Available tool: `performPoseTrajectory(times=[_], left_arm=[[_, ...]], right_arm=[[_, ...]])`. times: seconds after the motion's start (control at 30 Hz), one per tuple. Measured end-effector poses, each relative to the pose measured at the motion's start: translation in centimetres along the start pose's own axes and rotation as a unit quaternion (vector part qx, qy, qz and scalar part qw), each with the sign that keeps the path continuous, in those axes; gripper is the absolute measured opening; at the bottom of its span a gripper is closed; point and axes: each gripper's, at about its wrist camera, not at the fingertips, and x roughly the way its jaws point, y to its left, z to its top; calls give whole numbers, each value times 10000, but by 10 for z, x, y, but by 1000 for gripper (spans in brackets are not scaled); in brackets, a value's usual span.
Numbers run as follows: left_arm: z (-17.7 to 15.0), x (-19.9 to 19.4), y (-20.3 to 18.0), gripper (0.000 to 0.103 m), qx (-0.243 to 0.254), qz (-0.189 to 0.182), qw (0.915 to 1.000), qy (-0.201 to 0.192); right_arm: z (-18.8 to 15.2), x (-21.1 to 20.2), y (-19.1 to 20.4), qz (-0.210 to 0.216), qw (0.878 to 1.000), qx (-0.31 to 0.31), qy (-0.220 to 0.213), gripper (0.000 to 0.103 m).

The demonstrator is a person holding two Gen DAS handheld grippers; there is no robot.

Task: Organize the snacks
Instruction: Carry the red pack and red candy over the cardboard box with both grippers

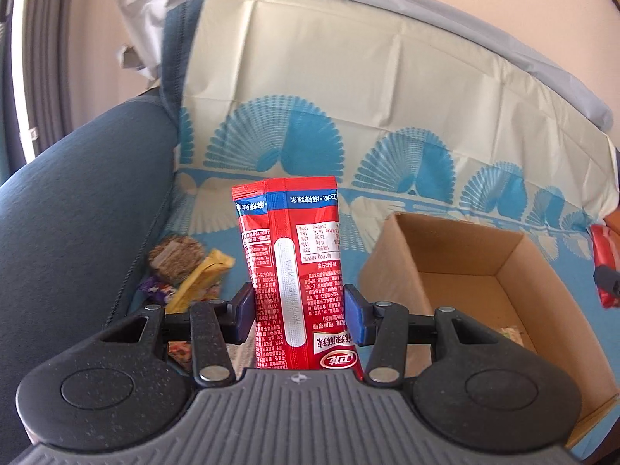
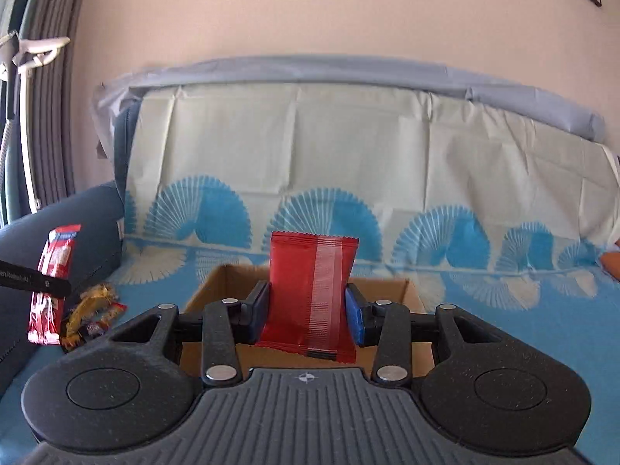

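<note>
Red packet [image 1: 294,271] between left tongs [image 1: 300,310]

A dark blue sofa [image 2: 58,232] wears a cream and blue fan-patterned cover [image 2: 348,178]; behind it a pink wall [image 2: 310,11], curtains [image 2: 50,124] to its left.

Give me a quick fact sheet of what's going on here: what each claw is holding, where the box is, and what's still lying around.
setting: sofa under a blue-and-cream patterned cover
left gripper: shut on a long red snack packet, held upright
right gripper: shut on a shorter red snack pouch
cardboard box: open, on the seat, nearly empty
loose snacks: small pile on the seat beside the sofa arm
</note>
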Motion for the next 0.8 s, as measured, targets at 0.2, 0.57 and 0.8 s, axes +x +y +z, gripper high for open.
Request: performPoseTrajectory(times=[0.2,0.57,0.8], left_arm=[[-6,6,-41,52,219,-264,9993,-112],[-24,24,-120,52,1022,-747,9913,-367],[-25,37,-139,52,1067,-978,9889,-324]], right_arm=[[-11,-3,5,-258,9965,-791,-93,43],[-19,-4,0,-499,9915,-1202,-24,43],[-22,1,-1,-639,9897,-1277,80,43]])
